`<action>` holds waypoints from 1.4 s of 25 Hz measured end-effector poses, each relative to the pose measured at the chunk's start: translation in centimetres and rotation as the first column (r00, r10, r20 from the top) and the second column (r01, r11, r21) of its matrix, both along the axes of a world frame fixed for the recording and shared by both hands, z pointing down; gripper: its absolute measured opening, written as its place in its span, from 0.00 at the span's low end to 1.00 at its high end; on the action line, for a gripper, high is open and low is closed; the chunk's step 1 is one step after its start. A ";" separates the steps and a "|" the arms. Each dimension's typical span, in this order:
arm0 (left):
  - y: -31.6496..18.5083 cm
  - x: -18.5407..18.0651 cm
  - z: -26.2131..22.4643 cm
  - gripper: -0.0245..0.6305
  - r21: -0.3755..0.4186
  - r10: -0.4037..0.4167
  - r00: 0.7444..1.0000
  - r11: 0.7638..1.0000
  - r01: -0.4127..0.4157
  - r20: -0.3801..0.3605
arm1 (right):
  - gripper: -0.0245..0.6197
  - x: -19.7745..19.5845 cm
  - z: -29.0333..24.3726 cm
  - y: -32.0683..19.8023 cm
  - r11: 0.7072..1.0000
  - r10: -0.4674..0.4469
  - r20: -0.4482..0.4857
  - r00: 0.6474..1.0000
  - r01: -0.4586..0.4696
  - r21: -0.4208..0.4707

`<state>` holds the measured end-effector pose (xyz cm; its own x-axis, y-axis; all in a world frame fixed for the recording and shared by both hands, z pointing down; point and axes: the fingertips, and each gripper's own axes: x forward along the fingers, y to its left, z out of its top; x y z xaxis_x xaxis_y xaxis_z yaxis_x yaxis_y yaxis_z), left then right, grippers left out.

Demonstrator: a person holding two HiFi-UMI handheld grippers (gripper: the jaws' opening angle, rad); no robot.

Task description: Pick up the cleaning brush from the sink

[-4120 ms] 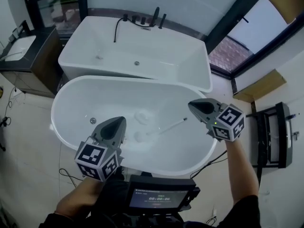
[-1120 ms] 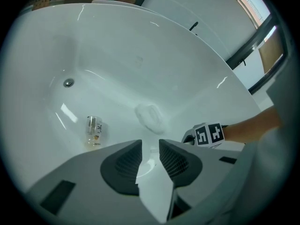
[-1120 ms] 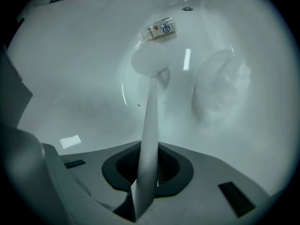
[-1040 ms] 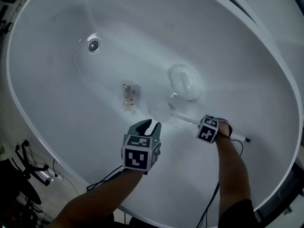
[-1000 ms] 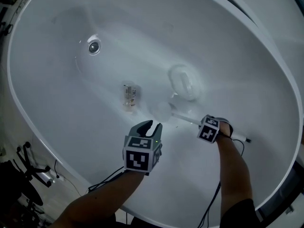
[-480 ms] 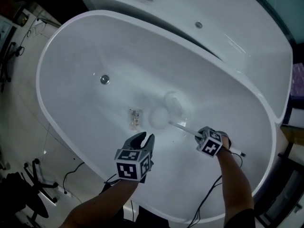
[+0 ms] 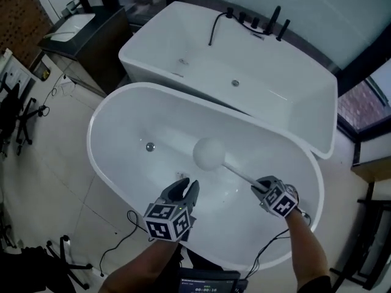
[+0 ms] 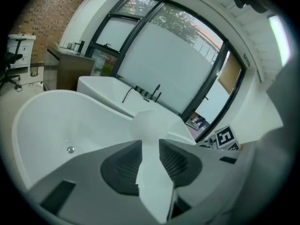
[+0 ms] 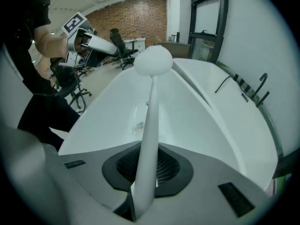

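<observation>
The cleaning brush has a round white head [image 7: 209, 153] and a long white handle [image 7: 239, 174]. My right gripper [image 7: 258, 188] is shut on the handle's near end and holds the brush up over the oval white tub [image 7: 116, 112]. In the right gripper view the handle [image 9: 149, 125] runs up from between the pads to the head [image 9: 153, 60]. At the near rim on the left, my left gripper [image 7: 186, 185] stands open. Nothing lies between its jaws [image 8: 150, 144]; the brush head [image 8: 151, 123] shows beyond them.
A rectangular white tub [image 7: 256, 96] with black taps [image 7: 256, 20] stands behind the oval one. The oval tub has a drain [image 7: 149, 146] and a small clear object [image 9: 138, 125] on its floor. A dark cabinet [image 7: 85, 32] stands far left; cables [image 7: 125, 224] lie on the floor.
Both grippers have risen from deep inside the oval tub to its rim. The right one brought the brush up off the tub floor. The view has pulled back.
</observation>
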<state>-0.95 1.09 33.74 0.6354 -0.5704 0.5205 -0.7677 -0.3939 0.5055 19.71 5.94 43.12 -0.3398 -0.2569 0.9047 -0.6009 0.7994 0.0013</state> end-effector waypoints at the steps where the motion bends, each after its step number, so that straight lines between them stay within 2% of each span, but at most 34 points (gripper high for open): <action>1: 0.9 -0.7 -2.7 0.24 0.031 0.006 1.000 1.000 -0.006 -0.003 | 0.07 -0.6 -2.8 0.9 0.999 0.017 0.018 1.000 -0.017 0.029; 3: 3.1 -1.8 -7.6 0.24 0.097 0.032 0.999 0.995 -0.032 0.000 | 0.07 -1.7 -8.0 3.0 0.995 0.049 0.058 0.997 -0.054 0.083; 7: 6.8 -2.3 -15.5 0.19 0.190 0.095 0.995 0.978 -0.085 -0.042 | 0.07 -2.8 -17.0 7.5 0.976 0.107 0.127 0.986 -0.129 0.177; 10: 8.9 -3.1 -20.6 0.19 0.264 0.119 0.992 0.959 -0.104 -0.040 | 0.07 -3.4 -22.4 10.5 0.949 0.165 0.177 0.970 -0.205 0.241; 12: 10.4 -3.5 -23.7 0.17 0.311 0.151 0.987 0.942 -0.127 -0.055 | 0.07 -3.5 -25.8 12.1 0.920 0.209 0.218 0.953 -0.268 0.285; 18: 14.2 -5.3 -30.8 0.17 0.486 0.237 0.971 0.847 -0.215 0.018 | 0.07 -4.0 -34.2 16.1 0.802 0.331 0.376 0.865 -0.468 0.371; 20: 15.3 -5.3 -33.1 0.15 0.537 0.258 0.966 0.815 -0.219 0.003 | 0.07 -3.8 -36.6 17.3 0.757 0.349 0.415 0.840 -0.514 0.403; 22: 16.4 -4.9 -35.4 0.12 0.585 0.291 0.956 0.779 -0.225 -0.021 | 0.07 -3.5 -39.0 18.3 0.700 0.369 0.443 0.817 -0.557 0.447; 24: 17.1 -4.5 -37.1 0.12 0.610 0.313 0.949 0.759 -0.228 -0.034 | 0.07 -3.0 -41.3 19.5 0.646 0.386 0.462 0.798 -0.592 0.483; 28: 17.4 -4.1 -39.9 0.09 0.669 0.319 0.948 0.708 -0.225 -0.019 | 0.07 -2.8 -45.1 21.1 0.569 0.376 0.514 0.771 -0.630 0.529; 35: 18.3 -3.7 -41.9 0.04 0.704 0.313 0.950 0.675 -0.221 -0.001 | 0.07 -2.0 -48.5 23.7 0.445 0.385 0.598 0.703 -0.709 0.547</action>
<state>-4.69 19.34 -8.20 0.8446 -0.5343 -0.0331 -0.5305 -0.8437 0.0825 17.68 29.69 -5.37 -0.1068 -0.9767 0.1863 -0.9893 0.1230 0.0782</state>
